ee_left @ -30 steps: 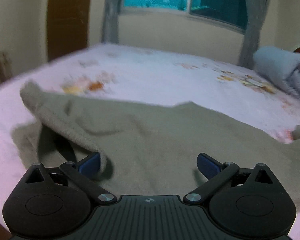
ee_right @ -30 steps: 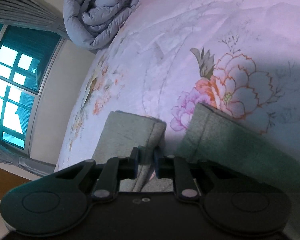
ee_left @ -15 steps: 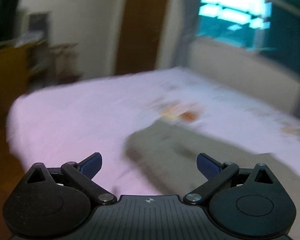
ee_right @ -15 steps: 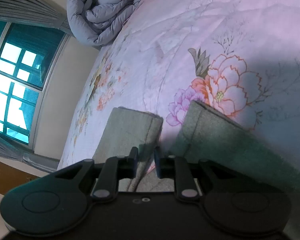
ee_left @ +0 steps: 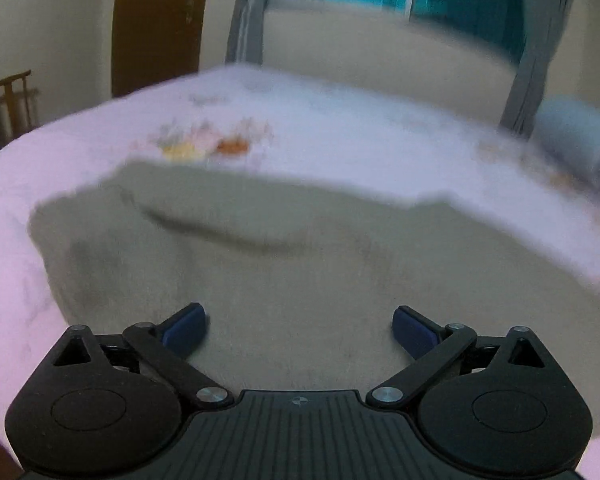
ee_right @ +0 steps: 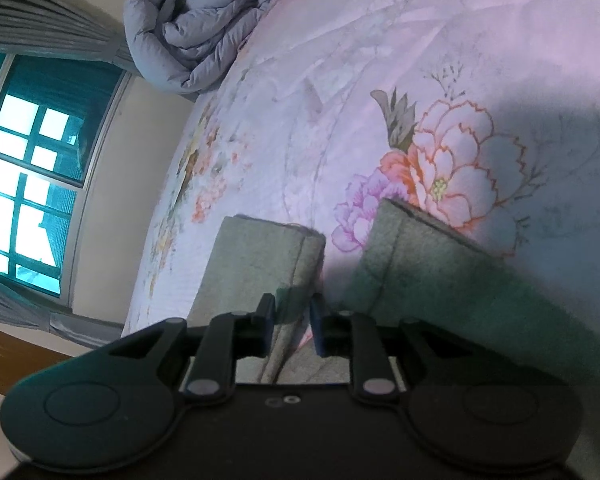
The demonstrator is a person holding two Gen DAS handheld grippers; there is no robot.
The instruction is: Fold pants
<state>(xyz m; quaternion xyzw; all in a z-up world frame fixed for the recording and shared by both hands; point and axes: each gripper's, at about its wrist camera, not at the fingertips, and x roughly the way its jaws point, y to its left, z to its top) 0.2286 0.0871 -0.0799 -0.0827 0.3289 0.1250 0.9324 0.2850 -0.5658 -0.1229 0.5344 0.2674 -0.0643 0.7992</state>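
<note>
Grey-green pants (ee_left: 300,264) lie spread flat on the bed, blurred in the left wrist view. My left gripper (ee_left: 300,328) hovers low over them, wide open, with nothing between its blue pads. In the right wrist view the two leg ends lie side by side, the left leg (ee_right: 260,256) and the right leg (ee_right: 420,272), with a strip of sheet between them. My right gripper (ee_right: 292,320) has its jaws close together, and the inner edge of the left leg runs between the pads.
The bed carries a pale pink sheet with flower prints (ee_right: 440,168). A rolled grey duvet (ee_right: 204,28) lies at the head end near the window (ee_right: 24,184) and curtains. A brown door (ee_left: 156,24) and a wooden chair (ee_left: 12,100) stand beyond the bed's left side.
The left view swung off to the left and came back lower over the pants. The fabric flap raised by the left pad now lies flat. The right gripper's jaws stand slightly wider.
</note>
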